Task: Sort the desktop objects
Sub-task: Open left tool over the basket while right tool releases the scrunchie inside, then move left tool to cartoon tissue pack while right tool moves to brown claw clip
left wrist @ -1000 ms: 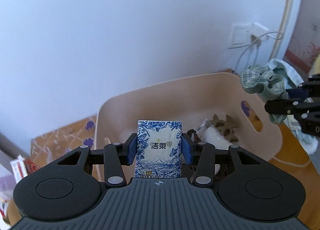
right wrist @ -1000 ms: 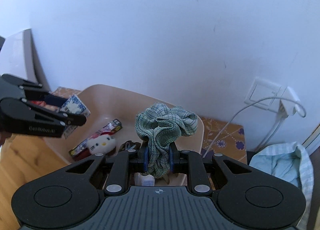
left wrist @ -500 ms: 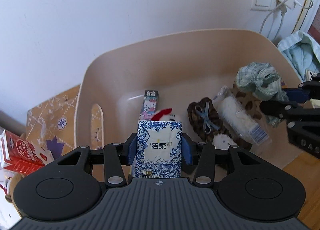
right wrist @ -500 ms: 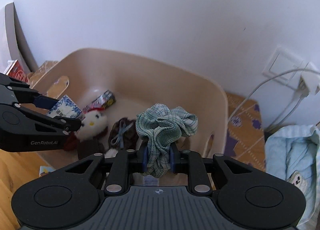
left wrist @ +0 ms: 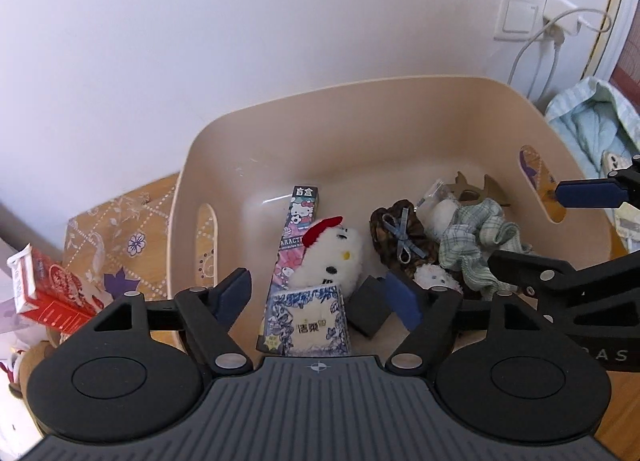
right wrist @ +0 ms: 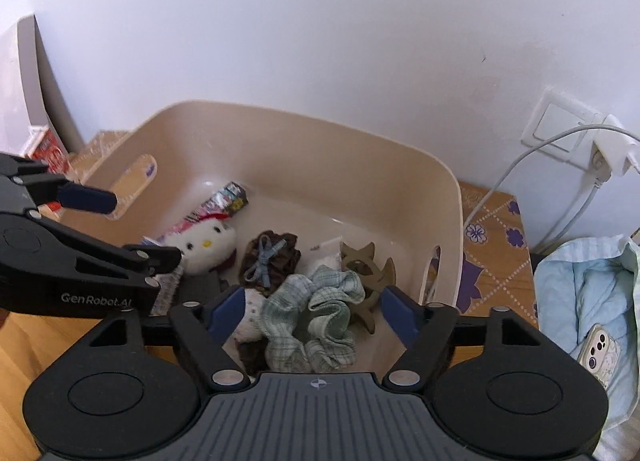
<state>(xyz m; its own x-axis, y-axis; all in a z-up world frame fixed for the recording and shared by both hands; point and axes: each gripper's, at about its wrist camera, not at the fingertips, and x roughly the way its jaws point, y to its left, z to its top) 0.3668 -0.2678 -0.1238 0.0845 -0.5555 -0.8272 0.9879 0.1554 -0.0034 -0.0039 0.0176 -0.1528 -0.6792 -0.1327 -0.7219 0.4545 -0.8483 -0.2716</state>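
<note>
A beige plastic bin [left wrist: 280,133] [right wrist: 304,157] stands against the wall. My left gripper [left wrist: 320,297] is open above its near left part. The blue-and-white tissue pack [left wrist: 306,321] lies loose in the bin just below the jaws. My right gripper [right wrist: 314,309] is open above the bin's near right part. The green checked scrunchie [right wrist: 316,317] [left wrist: 476,245] lies loose in the bin between its fingers. Also in the bin are a white Hello Kitty plush [left wrist: 332,257] [right wrist: 204,245], a Hello Kitty box [left wrist: 296,229], a brown bow scrunchie [left wrist: 400,237] [right wrist: 270,261] and a tan claw clip [right wrist: 366,273].
A red-and-white carton [left wrist: 44,289] stands left of the bin on a patterned cloth [left wrist: 116,229]. A wall socket with a white cable [right wrist: 576,149] is at the right. A light-blue garment with a phone [right wrist: 596,345] on it lies right of the bin.
Both grippers moved down over the bin and opened. The tissue pack left the left gripper and the scrunchie left the right gripper; both now lie in the bin.
</note>
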